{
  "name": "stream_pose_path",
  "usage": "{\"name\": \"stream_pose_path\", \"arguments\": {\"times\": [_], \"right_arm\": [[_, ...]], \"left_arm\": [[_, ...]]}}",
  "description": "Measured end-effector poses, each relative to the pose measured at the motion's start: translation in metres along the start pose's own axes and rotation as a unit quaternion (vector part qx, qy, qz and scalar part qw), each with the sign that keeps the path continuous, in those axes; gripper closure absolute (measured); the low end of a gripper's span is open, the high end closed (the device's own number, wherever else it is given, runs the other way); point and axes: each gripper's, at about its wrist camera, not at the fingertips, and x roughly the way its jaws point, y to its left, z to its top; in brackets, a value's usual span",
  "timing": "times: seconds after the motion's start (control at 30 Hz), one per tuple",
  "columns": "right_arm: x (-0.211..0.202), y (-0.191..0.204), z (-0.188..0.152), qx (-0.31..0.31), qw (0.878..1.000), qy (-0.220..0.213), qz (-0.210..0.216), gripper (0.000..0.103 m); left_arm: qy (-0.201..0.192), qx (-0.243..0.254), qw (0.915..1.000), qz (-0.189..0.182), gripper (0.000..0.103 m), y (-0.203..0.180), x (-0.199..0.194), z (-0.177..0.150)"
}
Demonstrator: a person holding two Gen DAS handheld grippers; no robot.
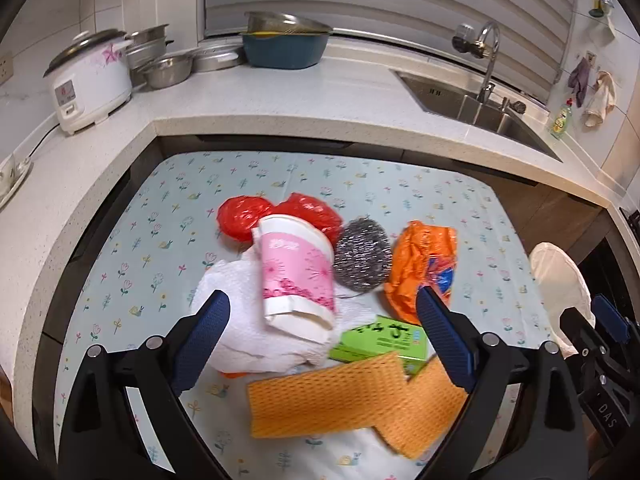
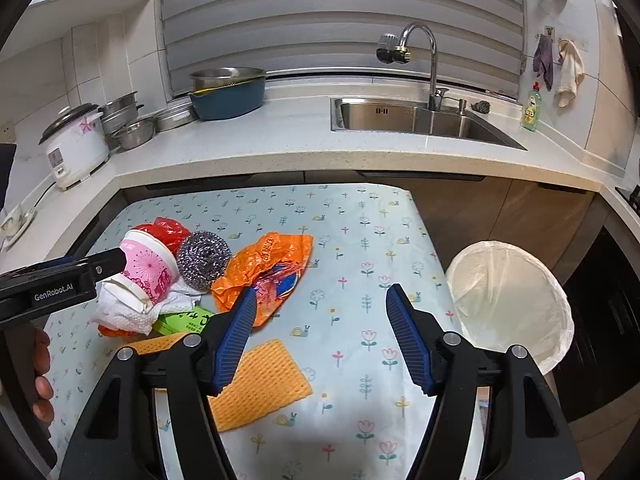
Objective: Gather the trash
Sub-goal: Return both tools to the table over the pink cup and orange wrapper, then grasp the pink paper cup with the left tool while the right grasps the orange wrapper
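A pile of trash lies on the flowered tablecloth: a pink-and-white paper cup on its side, crumpled white paper towel, red plastic bag, steel scourer, orange wrapper, green box and orange cloths. My left gripper is open, its fingers either side of the cup and towel. My right gripper is open and empty above bare cloth, right of the orange wrapper. A bin with a white liner stands off the table's right edge.
A countertop wraps around behind the table, with a rice cooker, steel pots, a blue basin, a sink with tap, and a soap bottle. Cloths hang on the right wall.
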Motion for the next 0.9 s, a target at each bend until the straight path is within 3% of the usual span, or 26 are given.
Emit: {"name": "stream_pose_path", "arguments": {"times": [0.3, 0.4, 0.47, 0.57, 0.9], "right_arm": [[0.049, 0.030, 0.002, -0.011, 0.999, 0.033, 0.010, 0.038], [0.066, 0.036, 0.003, -0.012, 0.999, 0.043, 0.011, 0.037], [0.076, 0.040, 0.002, -0.013, 0.999, 0.051, 0.013, 0.037], [0.091, 0.041, 0.002, -0.011, 0.998, 0.062, 0.013, 0.037], [0.137, 0.035, -0.005, 0.006, 0.995, 0.101, 0.005, 0.038]], "left_arm": [[0.044, -0.029, 0.9984, -0.019, 0.015, 0.036, 0.044, 0.002], [0.050, -0.033, 0.9976, -0.035, 0.026, 0.040, 0.052, 0.003], [0.057, -0.028, 0.9969, -0.047, 0.047, 0.038, 0.057, 0.005], [0.066, -0.024, 0.9954, -0.065, 0.068, 0.034, 0.063, 0.007], [0.026, -0.016, 0.9965, -0.078, 0.075, 0.027, 0.050, 0.025]]}}
